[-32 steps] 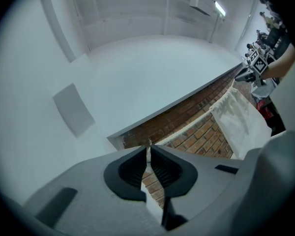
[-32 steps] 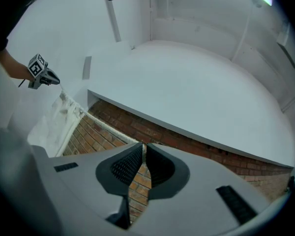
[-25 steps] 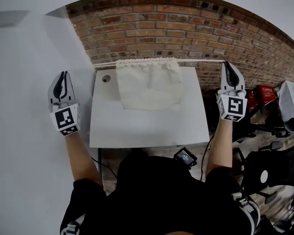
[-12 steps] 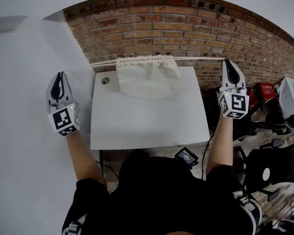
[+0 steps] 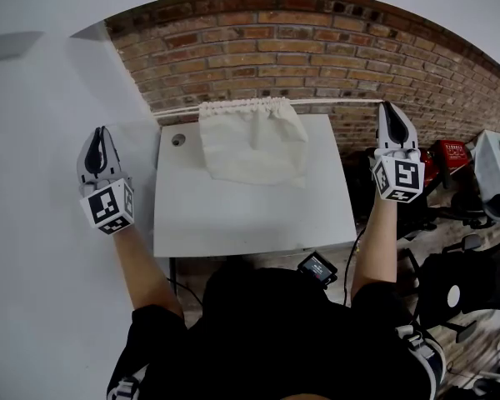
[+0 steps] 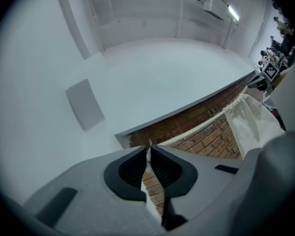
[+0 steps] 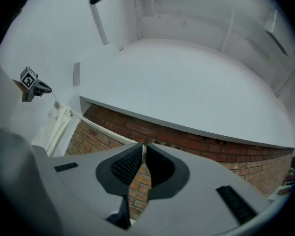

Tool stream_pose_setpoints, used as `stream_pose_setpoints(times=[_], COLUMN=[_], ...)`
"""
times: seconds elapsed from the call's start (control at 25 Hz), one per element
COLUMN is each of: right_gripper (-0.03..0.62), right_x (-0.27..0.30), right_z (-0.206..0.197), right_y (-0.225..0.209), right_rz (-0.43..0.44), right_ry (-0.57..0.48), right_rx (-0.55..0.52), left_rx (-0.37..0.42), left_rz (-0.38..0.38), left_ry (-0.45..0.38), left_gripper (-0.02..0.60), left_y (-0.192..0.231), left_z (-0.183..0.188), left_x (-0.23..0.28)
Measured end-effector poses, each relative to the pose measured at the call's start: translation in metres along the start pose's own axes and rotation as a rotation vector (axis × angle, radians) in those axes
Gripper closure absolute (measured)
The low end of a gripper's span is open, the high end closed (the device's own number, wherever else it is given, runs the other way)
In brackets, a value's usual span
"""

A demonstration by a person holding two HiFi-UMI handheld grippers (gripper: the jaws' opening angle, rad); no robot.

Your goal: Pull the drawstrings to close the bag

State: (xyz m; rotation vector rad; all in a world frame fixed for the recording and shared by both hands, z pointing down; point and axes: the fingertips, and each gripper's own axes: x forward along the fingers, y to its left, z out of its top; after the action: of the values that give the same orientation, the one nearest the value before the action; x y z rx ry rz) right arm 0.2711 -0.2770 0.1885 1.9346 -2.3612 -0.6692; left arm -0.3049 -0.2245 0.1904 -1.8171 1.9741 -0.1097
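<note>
Table's (image 5: 250,215) twelve o'clock edge: bag (image 5: 254,140) mouth gathered, drawstrings (image 5: 179,108) taut!
Out at nine and three o'clock, left gripper (image 5: 101,136) and right gripper (image 5: 391,113) each pinch a drawstring between almost-closed jaws, held wide apart, apparently so the outward pull cinches the opening.

Left tool (image 6: 148,149): jaws pinched on white drawstring (image 6: 192,128). Cord runs taut, up and right, to gathered mouth of cream bag (image 6: 247,121). Brick wall (image 6: 202,142) behind. Right tool (image 6: 265,75) at far right edge.
</note>
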Motion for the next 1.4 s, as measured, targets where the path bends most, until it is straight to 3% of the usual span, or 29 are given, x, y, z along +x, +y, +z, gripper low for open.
stream_pose_setpoints(times=[1.4], right_gripper=[0.562], right_x=[-0.004], right_z=[-0.006], right_y=[-0.034], right_rz=[-0.047], right_ry=[0.017], right_rx=[0.037], left_rx=[-0.062], left_rz=[0.047], left_ry=[-0.024], left_gripper=[0.545], left_y=[0.024], left_z=[0.014], left_x=[0.001])
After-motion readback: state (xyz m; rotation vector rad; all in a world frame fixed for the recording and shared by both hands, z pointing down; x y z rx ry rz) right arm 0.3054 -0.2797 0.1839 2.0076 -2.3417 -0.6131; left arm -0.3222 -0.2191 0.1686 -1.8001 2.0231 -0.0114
